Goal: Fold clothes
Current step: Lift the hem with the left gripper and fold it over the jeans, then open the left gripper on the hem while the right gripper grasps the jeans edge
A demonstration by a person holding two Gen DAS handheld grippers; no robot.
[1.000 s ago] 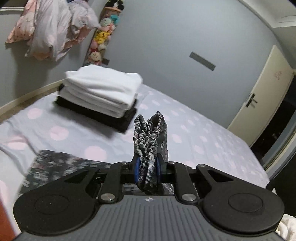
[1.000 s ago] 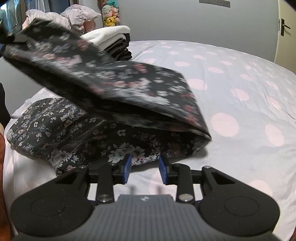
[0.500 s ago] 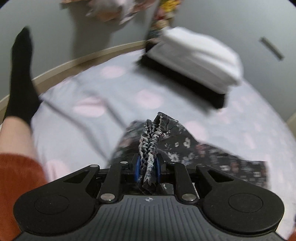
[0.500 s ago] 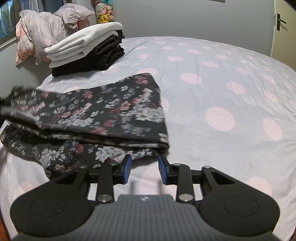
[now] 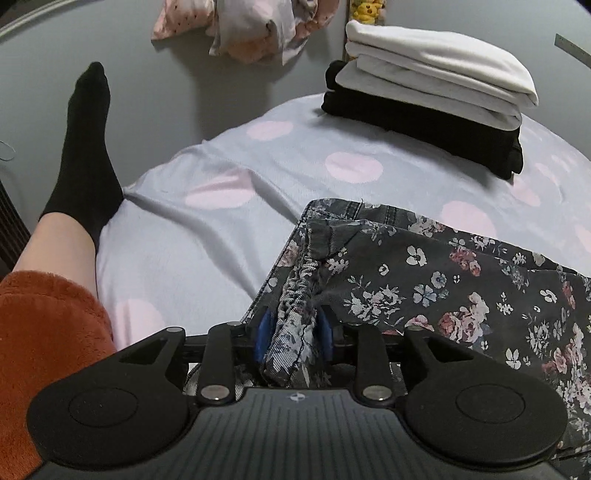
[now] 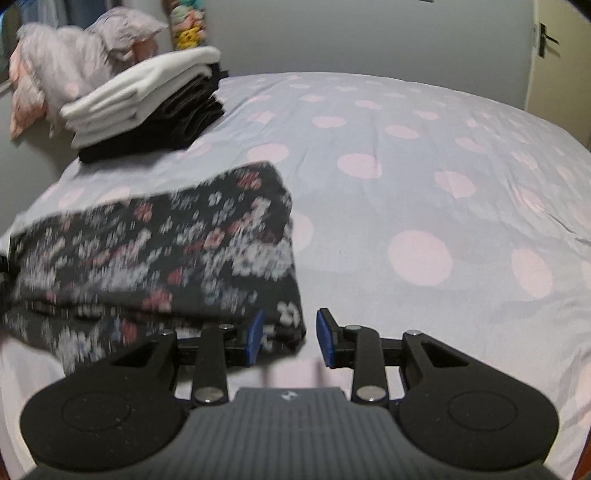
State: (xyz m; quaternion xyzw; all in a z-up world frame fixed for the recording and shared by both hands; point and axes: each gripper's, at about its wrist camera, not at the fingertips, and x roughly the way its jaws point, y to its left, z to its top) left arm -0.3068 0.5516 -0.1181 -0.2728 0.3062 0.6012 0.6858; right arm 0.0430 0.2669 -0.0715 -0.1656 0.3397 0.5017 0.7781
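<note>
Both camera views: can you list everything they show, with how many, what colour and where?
dark floral-print garment: one, charcoal with pink and white flowers, folded on the bed, one bunched edge in the left jaws
stack of folded clothes: one, white over black, far side of the bed
polka-dot bedsheet: one, pale lilac with pink dots
crumpled pink bedding: one heap, against the wall
plush toys: several, mixed colours, by the wall
door: one, cream, far right
black sock: one, on the person's foot
left gripper: black, blue pads, shut on garment
right gripper: black, open, at the garment's corner
</note>
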